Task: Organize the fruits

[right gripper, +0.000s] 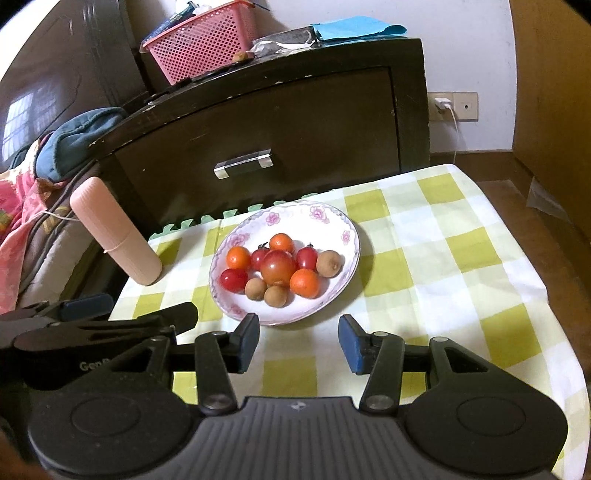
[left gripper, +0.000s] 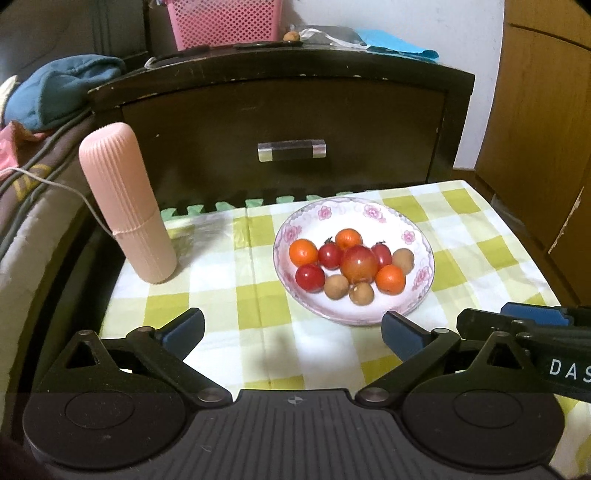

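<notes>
A white plate with pink flowers (left gripper: 417, 236) (right gripper: 325, 218) sits on a green-and-white checked cloth and holds several fruits: a large red tomato (left gripper: 359, 263) (right gripper: 277, 267) in the middle, small red cherry tomatoes, orange kumquats and brown longans. My left gripper (left gripper: 293, 328) hangs above the cloth just in front of the plate, jaws spread wide, nothing between them. My right gripper (right gripper: 299, 341) is also short of the plate's near rim, jaws partly apart and empty. Each gripper shows at the edge of the other's view.
A ribbed pink cylinder case (left gripper: 127, 206) (right gripper: 114, 236) stands left of the plate. A dark wooden drawer cabinet (left gripper: 284, 122) (right gripper: 258, 122) rises behind the cloth, with a pink basket (left gripper: 221, 22) on top. Bedding lies to the left, a wooden wardrobe (left gripper: 546, 110) to the right.
</notes>
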A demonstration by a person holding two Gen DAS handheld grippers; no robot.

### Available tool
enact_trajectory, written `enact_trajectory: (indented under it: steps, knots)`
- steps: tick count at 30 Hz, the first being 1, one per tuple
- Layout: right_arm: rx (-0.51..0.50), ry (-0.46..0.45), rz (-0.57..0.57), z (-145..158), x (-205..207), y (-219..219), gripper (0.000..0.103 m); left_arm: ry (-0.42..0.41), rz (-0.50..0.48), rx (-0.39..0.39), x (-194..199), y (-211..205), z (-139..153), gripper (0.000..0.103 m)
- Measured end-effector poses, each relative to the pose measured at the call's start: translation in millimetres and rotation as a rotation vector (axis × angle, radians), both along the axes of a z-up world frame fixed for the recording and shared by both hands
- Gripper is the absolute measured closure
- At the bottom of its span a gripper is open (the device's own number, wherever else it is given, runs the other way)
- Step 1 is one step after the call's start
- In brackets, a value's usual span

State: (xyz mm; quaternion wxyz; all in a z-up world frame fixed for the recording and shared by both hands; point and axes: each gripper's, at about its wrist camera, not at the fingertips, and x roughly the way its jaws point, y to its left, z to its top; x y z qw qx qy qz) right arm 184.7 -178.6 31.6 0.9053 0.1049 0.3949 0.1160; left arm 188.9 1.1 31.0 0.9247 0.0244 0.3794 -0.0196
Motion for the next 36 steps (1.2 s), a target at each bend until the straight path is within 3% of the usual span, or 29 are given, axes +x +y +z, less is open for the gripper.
enact_trajectory:
  steps: [28,36]
  knots:
    - [-0.015,0.043,-0.007,-7,-79,11,0.057,0.043,-0.005,0.001,-77,15,-1,0.000]
    - [-0.022,0.071,0.000,-9,-102,12,0.057,0.131,-0.018,0.021,-99,10,-16,0.001]
